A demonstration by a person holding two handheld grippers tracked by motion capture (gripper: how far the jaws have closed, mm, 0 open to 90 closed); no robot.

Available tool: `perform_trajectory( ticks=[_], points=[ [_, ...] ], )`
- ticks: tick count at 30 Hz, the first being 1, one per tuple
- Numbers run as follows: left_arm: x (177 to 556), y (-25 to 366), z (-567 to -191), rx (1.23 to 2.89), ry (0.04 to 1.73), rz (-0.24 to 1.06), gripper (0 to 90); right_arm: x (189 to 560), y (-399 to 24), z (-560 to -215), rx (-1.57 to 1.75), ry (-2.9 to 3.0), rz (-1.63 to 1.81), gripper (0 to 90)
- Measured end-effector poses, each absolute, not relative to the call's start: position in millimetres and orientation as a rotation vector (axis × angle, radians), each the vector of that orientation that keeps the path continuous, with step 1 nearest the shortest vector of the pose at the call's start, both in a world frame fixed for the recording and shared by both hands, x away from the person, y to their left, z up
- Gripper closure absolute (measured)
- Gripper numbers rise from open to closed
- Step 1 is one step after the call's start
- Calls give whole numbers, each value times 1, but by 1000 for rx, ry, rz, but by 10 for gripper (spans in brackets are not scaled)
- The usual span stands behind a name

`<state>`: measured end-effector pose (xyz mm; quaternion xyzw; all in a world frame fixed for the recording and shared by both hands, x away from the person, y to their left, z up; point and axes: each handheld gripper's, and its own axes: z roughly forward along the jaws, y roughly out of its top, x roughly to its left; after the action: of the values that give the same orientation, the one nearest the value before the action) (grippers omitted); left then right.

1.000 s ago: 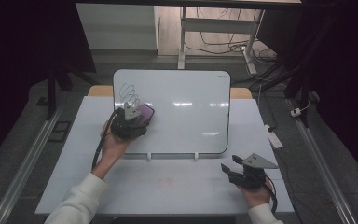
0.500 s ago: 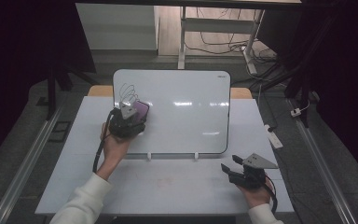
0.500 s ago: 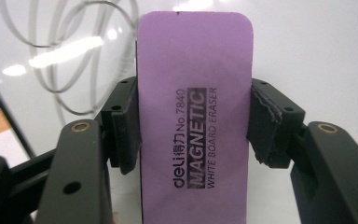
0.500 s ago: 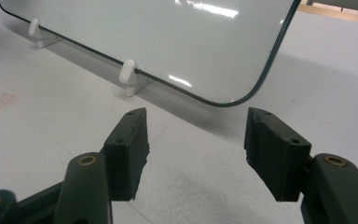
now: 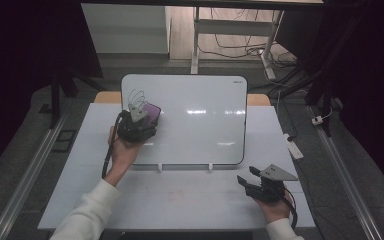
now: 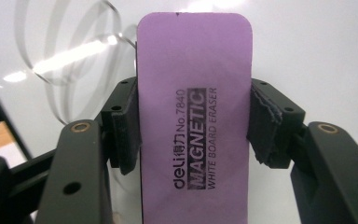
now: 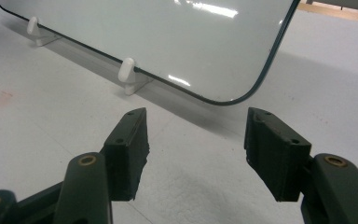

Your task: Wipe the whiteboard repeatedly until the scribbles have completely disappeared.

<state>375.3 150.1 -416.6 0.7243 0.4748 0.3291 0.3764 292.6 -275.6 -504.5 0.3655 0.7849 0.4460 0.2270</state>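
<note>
1. While I watch the feed, left gripper [image 6: 193, 140] is clamped on the purple eraser [image 6: 194, 116], pads [image 6: 126, 126] pressing its two long edges abt mid-length.
2. Eraser sits at the whiteboard's [image 5: 205, 125] upper-left area, just beside the scribbled loops [image 5: 136, 96]; from the high view I can't tell if its face touches the board.
3. Handling, my guess: light, stiff plastic back w/ a softer wiping face underneath; smooth sides could slip if the grip goes slack. Printed label says magnetic, so it may cling to the board and tug a bit on lift-off.
4. Best hold: same as now, across the narrow width, near the middle, so it stays flat when wiping.
5. Right gripper [image 7: 196, 149] is released, nothing btw its jaws, resting over the table [image 5: 180, 200] near the board's lower-right corner.
6. No containers on the table, so nothing to report inside any.
</note>
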Motion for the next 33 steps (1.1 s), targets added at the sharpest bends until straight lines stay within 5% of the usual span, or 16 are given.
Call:
perform_trajectory(
  ticks=[23, 33],
  points=[
    [411, 170, -373, 1806, 1257, 864, 416, 292, -276, -505, 1011, 2160, 1229, 389],
    [390, 164, -400, 1849, 1231, 873, 416, 292, -275, -505, 1005, 2162, 1229, 389]
  ],
)
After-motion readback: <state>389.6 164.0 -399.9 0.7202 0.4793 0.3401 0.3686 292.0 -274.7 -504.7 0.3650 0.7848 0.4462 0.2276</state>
